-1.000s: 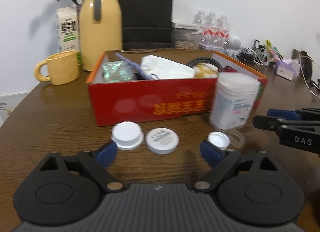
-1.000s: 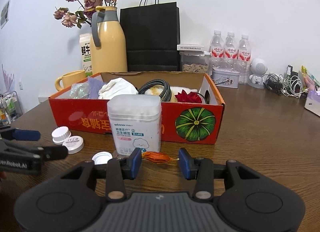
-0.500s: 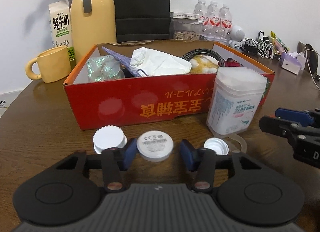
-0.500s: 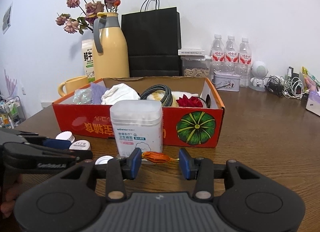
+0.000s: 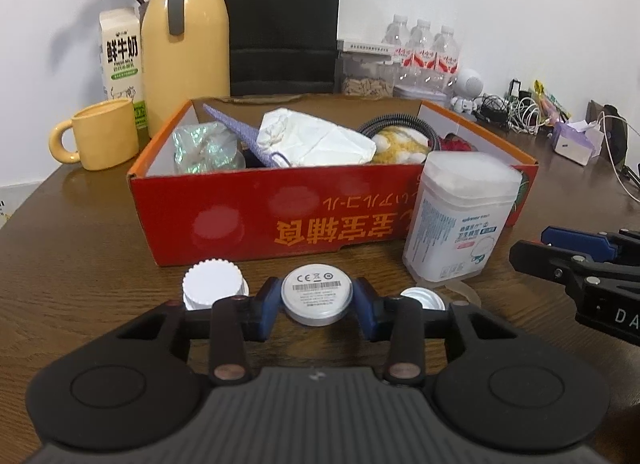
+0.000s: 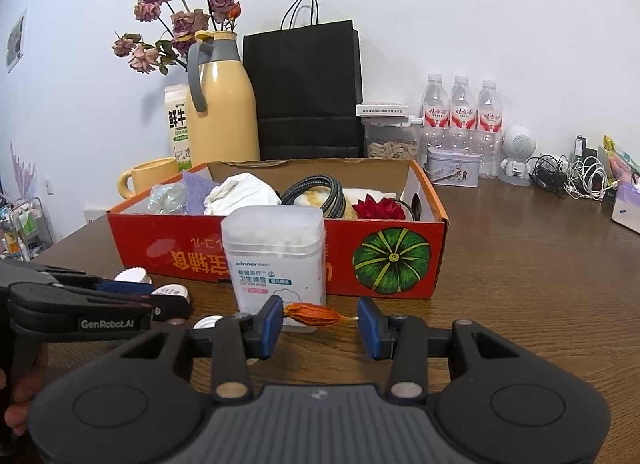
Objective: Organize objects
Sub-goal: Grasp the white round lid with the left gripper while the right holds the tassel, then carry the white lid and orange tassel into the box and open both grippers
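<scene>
The left gripper [image 5: 316, 306] has its 2 blue pads clamped on the round white disc [image 5: 316, 300], pressing it from both sides just above the surface [image 5: 80, 264]. A ridged white cap [image 5: 212, 278] sits just left of its fingers, a smaller cap [image 5: 424, 298] just right, the red box [image 5: 280, 219] straight ahead. The right gripper [image 6: 318, 322] stands partly open, gripping nothing, an orange dried pod [image 6: 316, 314] lying between its pads, touching the left one. The cotton-swab tub [image 6: 274, 256] stands right behind.
</scene>
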A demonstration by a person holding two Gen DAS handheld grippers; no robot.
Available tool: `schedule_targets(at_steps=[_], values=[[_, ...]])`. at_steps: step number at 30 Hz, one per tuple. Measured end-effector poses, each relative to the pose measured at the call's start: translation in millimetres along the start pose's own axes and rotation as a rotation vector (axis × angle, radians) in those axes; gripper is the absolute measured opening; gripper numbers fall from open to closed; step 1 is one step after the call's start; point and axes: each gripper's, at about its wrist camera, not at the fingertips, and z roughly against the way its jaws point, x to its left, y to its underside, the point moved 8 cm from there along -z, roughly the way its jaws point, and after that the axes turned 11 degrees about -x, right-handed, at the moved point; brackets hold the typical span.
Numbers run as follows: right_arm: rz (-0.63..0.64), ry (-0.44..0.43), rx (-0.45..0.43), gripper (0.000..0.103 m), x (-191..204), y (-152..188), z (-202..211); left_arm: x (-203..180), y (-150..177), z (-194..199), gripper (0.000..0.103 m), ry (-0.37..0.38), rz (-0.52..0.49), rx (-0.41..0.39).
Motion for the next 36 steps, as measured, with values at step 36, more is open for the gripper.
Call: schedule_targets(at_steps=[36], values=[[-0.017,0.045,-0.228,0.04,-15,-111,-111,24,-126,-56,0.04,-0.066,0.087,-0.281]])
